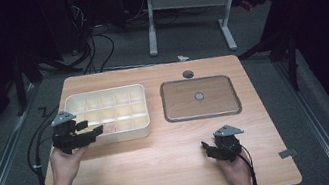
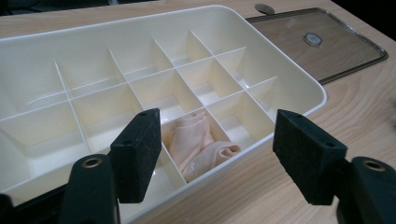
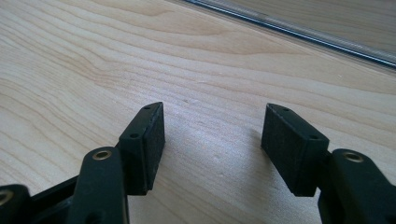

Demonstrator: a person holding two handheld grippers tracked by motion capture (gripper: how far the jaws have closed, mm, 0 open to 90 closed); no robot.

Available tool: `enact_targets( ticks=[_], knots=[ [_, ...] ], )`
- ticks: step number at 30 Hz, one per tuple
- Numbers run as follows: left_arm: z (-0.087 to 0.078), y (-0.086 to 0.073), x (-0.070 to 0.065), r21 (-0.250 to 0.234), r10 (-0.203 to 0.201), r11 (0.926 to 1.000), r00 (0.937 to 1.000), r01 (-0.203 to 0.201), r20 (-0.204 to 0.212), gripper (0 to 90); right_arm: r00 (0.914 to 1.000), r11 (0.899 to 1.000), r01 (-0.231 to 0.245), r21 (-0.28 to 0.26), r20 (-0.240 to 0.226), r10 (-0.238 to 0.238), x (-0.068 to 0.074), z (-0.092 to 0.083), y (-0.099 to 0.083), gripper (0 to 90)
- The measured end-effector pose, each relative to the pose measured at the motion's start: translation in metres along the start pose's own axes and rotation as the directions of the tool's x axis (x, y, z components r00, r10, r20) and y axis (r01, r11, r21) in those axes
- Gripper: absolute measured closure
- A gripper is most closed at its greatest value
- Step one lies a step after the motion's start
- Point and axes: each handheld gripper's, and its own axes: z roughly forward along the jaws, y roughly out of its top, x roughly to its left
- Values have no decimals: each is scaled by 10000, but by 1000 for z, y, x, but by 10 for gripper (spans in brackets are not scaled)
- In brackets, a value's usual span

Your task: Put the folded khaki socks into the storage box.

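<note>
A cream compartment tray (image 1: 73, 101) (image 2: 289, 79) stands at the table's left. A folded peach cloth (image 2: 201, 144) (image 1: 109, 127) lies in one compartment of its near row. My left gripper (image 1: 99, 130) (image 2: 217, 156) hovers at the tray's near-left corner, jaws open, the cloth beyond them and untouched. My right gripper (image 1: 205, 145) (image 3: 212, 140) rests low over bare wood near the front right, open with nothing between its fingers. A clear lid (image 1: 200, 97) (image 2: 322, 44) lies flat to the right of the tray.
A small dark disc (image 1: 188, 74) sits on the table behind the lid. The lid's edge (image 3: 299, 32) runs across the top of the right gripper view. Bare wood lies between the two hands. A desk frame and cables stand on the floor beyond.
</note>
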Motion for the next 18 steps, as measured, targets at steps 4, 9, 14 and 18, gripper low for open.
enact_targets(
  ticks=[4, 9, 14, 18],
  knots=[
    [-3, -3, -2, -186, -100, 9998, 9999, 102, 98, 313, 10000, 10000, 23, -3, -10, -23, 0, 0, 0, 395],
    [-7, -6, -4, -371, -171, 9991, 9996, 180, 241, 296, 10000, 10000, 25, -3, -8, -25, 0, 0, 0, 395],
    [-11, -9, -7, -642, -280, 9975, 9988, 306, 413, 263, 10000, 10000, 27, 0, -11, -27, 0, 0, 0, 395],
    [-13, -11, -10, -663, -249, 9974, 9988, 277, 426, 231, 10000, 10000, 24, -2, -7, -24, 0, 0, 0, 395]
  ],
)
